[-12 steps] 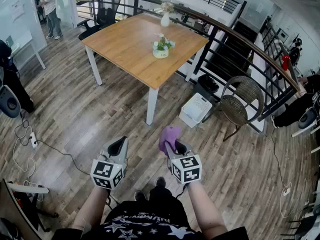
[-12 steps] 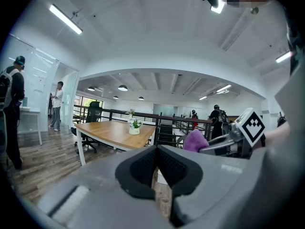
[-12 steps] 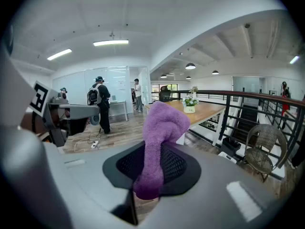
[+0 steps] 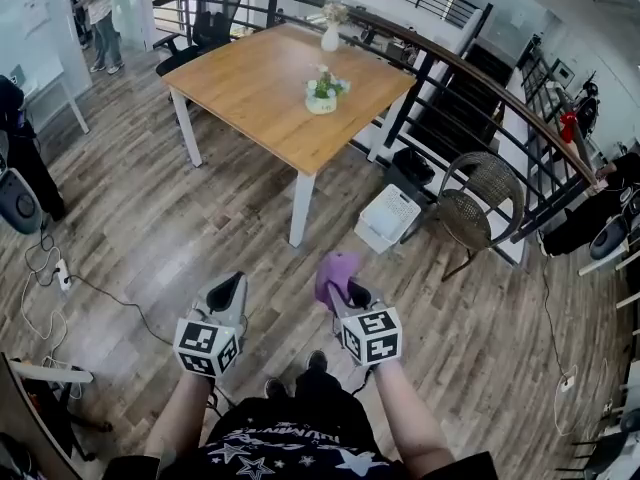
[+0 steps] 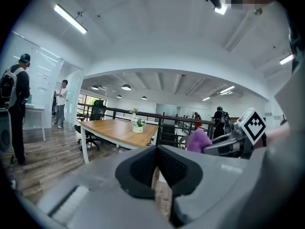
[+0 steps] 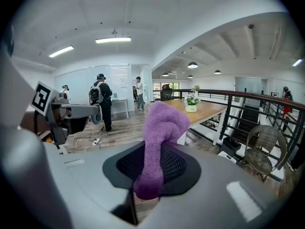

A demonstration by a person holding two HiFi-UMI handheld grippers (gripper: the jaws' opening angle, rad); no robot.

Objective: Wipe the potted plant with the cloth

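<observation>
A small potted plant (image 4: pixel 322 92) in a white pot stands near the middle of the wooden table (image 4: pixel 250 88), far ahead of both grippers; it also shows as the potted plant (image 5: pixel 138 125) and potted plant (image 6: pixel 191 103). My right gripper (image 4: pixel 340 286) is shut on a purple cloth (image 4: pixel 335 271), whose fluffy end sticks up out of the jaws as the cloth (image 6: pixel 159 137). My left gripper (image 4: pixel 229 292) is shut with nothing in it, held beside the right one over the wood floor. Both are well short of the table.
A white vase with flowers (image 4: pixel 331 30) stands at the table's far edge. A black railing (image 4: pixel 480 88) runs along the right, with a wicker chair (image 4: pixel 480 208) and a white basket (image 4: pixel 390 218) by it. Office chairs (image 4: pixel 205 23) and people (image 4: pixel 98 8) are at the back left; cables (image 4: pixel 60 278) lie on the floor.
The table has slid slightly left and nearer in the head view. Both grippers keep their hold and stay side by side.
</observation>
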